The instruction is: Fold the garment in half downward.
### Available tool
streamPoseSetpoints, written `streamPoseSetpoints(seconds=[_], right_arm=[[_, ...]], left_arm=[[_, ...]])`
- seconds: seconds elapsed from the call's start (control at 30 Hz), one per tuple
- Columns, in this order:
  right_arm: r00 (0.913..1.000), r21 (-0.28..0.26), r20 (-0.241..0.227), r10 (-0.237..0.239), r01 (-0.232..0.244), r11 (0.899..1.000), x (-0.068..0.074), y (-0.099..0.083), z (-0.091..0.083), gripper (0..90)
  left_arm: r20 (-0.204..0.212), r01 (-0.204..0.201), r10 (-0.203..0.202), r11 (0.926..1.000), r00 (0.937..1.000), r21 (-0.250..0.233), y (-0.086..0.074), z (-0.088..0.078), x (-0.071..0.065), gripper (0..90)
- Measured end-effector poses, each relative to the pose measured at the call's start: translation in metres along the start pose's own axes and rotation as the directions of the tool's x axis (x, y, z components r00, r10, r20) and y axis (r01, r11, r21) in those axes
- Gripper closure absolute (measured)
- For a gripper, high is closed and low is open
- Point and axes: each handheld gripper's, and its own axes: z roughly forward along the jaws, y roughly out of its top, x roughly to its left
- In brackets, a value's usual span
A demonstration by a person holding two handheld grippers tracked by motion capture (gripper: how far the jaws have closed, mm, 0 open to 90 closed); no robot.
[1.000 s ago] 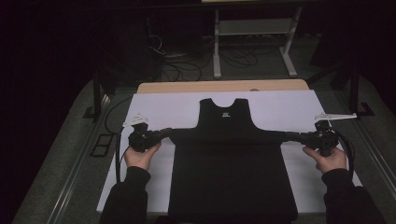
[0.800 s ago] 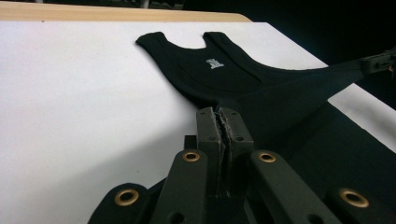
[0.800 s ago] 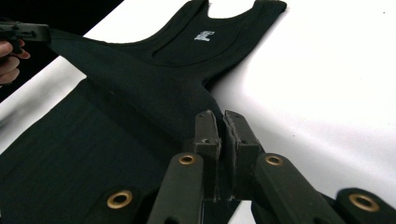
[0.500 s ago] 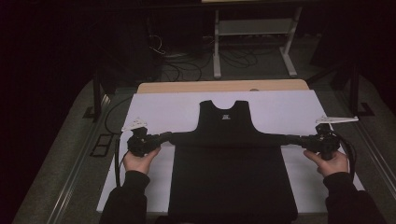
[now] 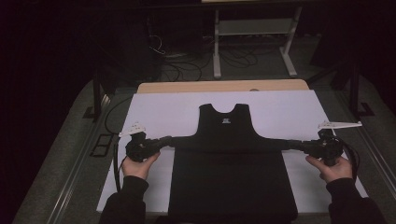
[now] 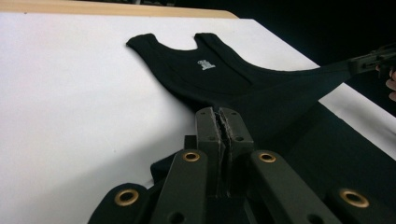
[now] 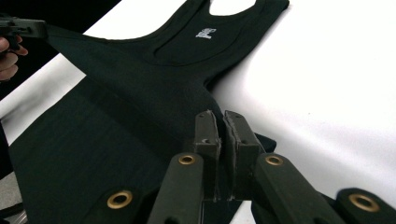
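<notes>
White sheeting covers the surface, where the black tank top lies flat, soft and limp, each side edge clamped and pulled taut by the left tongs and right tongs, best gripped at seams.

Count: one black tank top, two hand-held grippers, left and right, one white sheet, one worktop.

white sheet covers table | wooden edge at 12 o'clock | metal stand, floor cables beyond
</notes>
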Motion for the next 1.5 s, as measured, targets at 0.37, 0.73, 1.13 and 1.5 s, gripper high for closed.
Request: streamPoseSetpoints(seconds=[0.37,0.73,1.13,1.5], right_arm=[[0.9999,0.040,-0.007,0.014,-0.014,0.999,-0.001,-0.007,0.002,83.3],[0.9992,0.107,-0.018,0.036,-0.034,0.994,0.002,-0.018,0.004,83.2],[0.9958,0.209,-0.017,0.089,-0.084,0.974,0.002,-0.030,0.010,83.2],[0.9953,0.231,-0.020,0.095,-0.088,0.969,0.003,-0.035,0.009,83.1]], left_arm=[[-0.005,0.018,-0.018,0.9983,0.9998,0.056,-0.007,0.001,-0.001,86.5],[-0.010,0.041,-0.040,0.9877,0.9992,0.151,-0.020,0.000,-0.005,86.5],[-0.011,0.066,-0.065,0.9700,0.9978,0.234,-0.034,0.000,-0.006,86.5],[-0.011,0.084,-0.084,0.9575,0.9964,0.276,-0.038,0.000,-0.008,86.5]])
